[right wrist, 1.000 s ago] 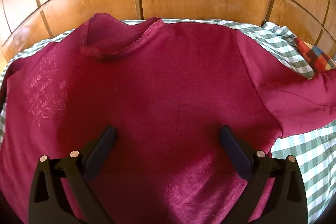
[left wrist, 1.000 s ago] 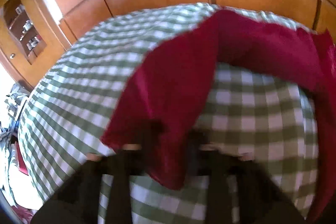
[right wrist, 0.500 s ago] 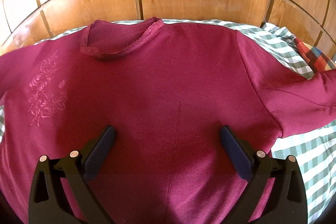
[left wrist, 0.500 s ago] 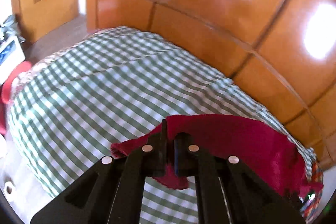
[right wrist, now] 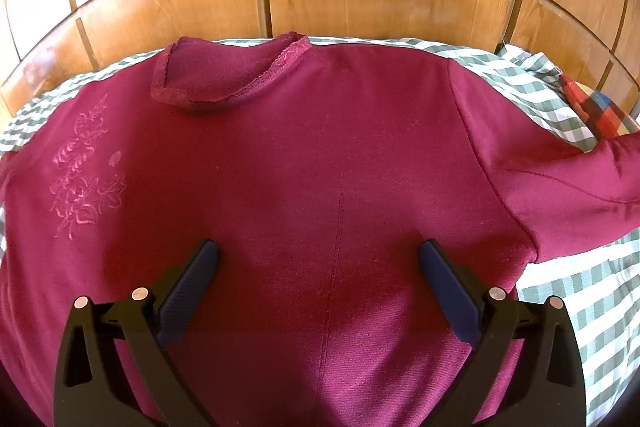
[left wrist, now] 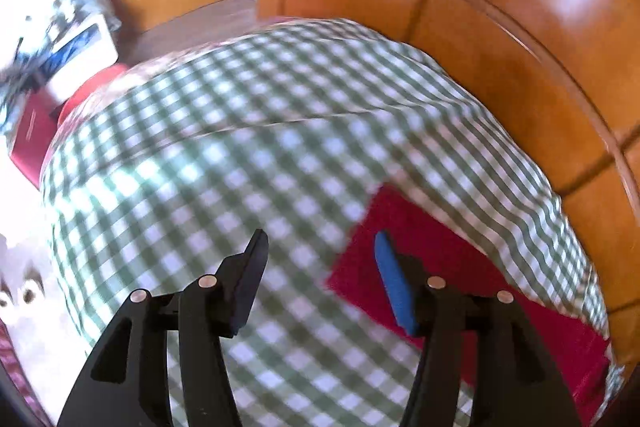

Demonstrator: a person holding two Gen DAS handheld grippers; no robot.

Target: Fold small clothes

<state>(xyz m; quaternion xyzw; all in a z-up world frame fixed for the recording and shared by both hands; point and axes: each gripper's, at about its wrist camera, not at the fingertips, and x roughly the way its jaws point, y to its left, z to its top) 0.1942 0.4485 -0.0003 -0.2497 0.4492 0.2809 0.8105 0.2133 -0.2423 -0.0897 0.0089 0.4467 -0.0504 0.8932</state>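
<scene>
Since a second ago the left gripper [left wrist: 318, 275] has let go of the red sleeve it was pinching and swung out over the bed, and its jaws are opening with nothing but checked cloth showing between them. Right beside its blue right-hand pad lies the sleeve's [left wrist: 448, 267] squared-off edge, flat on the green checked bedcover [left wrist: 224, 163]. Lots of bare cover out to the left and ahead, all the way to the bed's rounded far edge, with floor and some blurry clutter beyond. Wooden headboard [left wrist: 500, 39] runs close along the right.

Over on the right side, the right gripper [right wrist: 318, 263] hovers spread wide over the maroon top [right wrist: 320, 155], gripping nothing. That top lies flat, collar toward the wood panelling, embroidery on the left, one sleeve stretched out right over the cover. A plaid cushion [right wrist: 592, 107] sits at the far right corner.
</scene>
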